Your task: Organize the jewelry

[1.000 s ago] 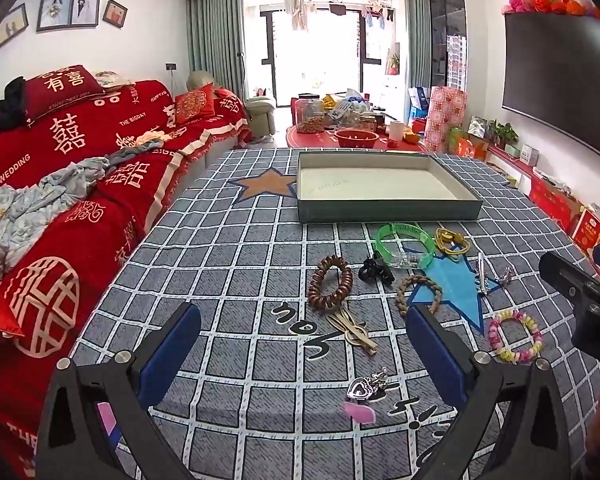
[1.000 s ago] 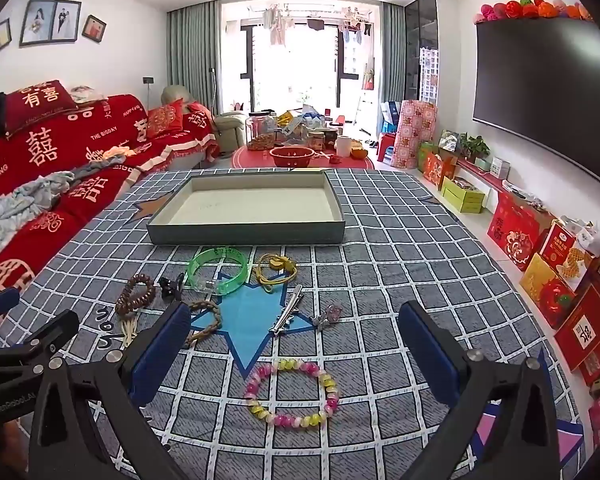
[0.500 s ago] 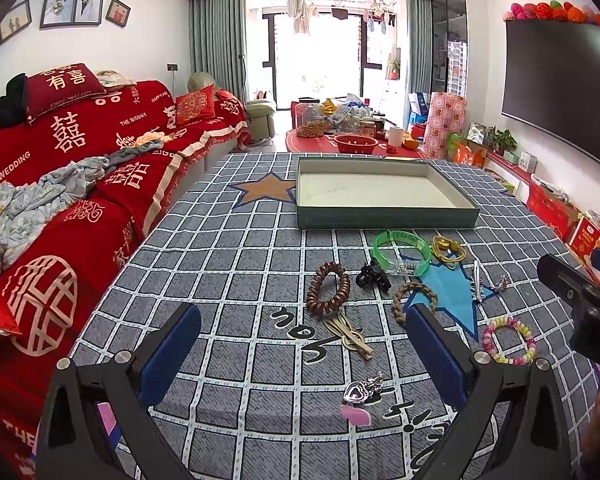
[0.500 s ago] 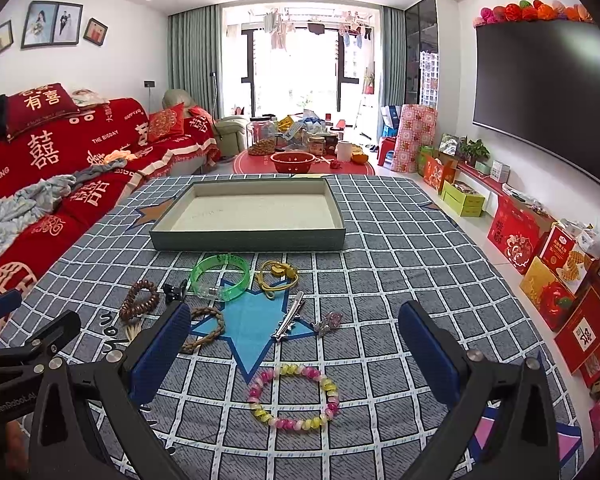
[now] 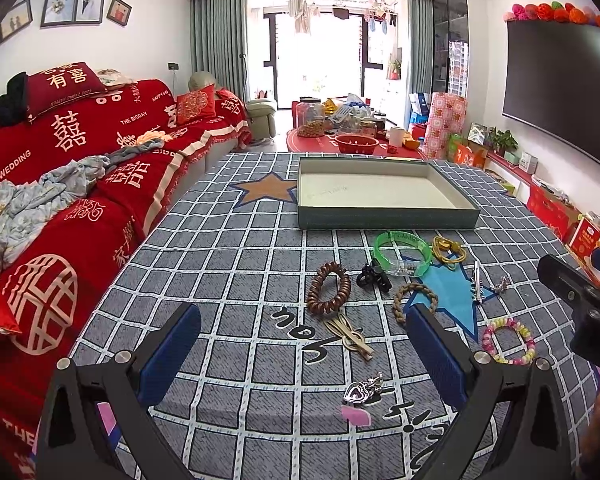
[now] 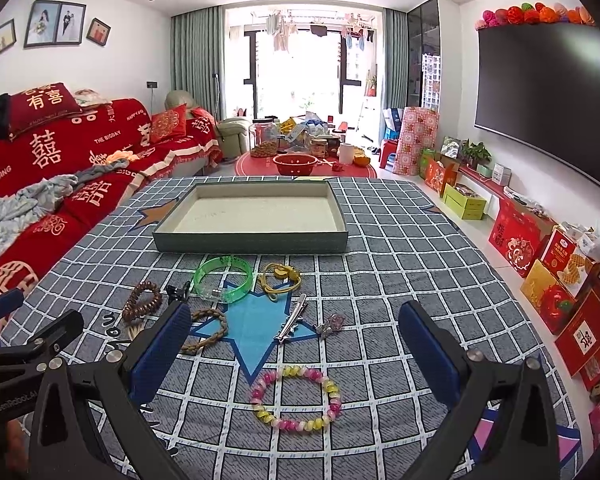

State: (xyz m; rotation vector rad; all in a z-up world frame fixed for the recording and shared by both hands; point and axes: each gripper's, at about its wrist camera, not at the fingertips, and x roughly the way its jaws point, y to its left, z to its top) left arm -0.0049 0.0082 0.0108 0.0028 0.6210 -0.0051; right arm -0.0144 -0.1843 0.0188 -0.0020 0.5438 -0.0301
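- The left gripper [image 5: 302, 354] is held wide open above the checked cloth [image 5: 236, 264]; nothing is gripped between its blue pads [image 5: 172, 350].
- The right gripper [image 6: 294, 348] is likewise spread wide and empty, above the pink-and-yellow bead bracelet [image 6: 296, 398], which lies flat on the cloth between its fingers.
- An empty tray [image 6: 250, 238] is seen at the far side of the cloth, well apart from both grippers.
- The jewelry is laid in a loose cluster on the cloth, between the tray and the grippers.
- A green bangle [image 5: 402, 254] is placed nearest the tray, with a yellow cord [image 5: 448, 250] just beside it.
- A black claw clip [image 5: 374, 278] is set next to the bangle, and a brown coil band [image 5: 328, 288] near that.
- A braided loop [image 5: 414, 300] rests at the edge of the blue star [image 5: 452, 300]; a silver hair clip [image 6: 292, 322] lies on the star's other side, with a small pink charm [image 6: 332, 323] near it.
- A tan clip [image 5: 350, 336] is seen just below the coil band.
- A heart pendant [image 5: 360, 390] lies closest to the left gripper, between its fingers.
- A red-covered sofa [image 5: 60, 168] is seen along the left of the cloth.
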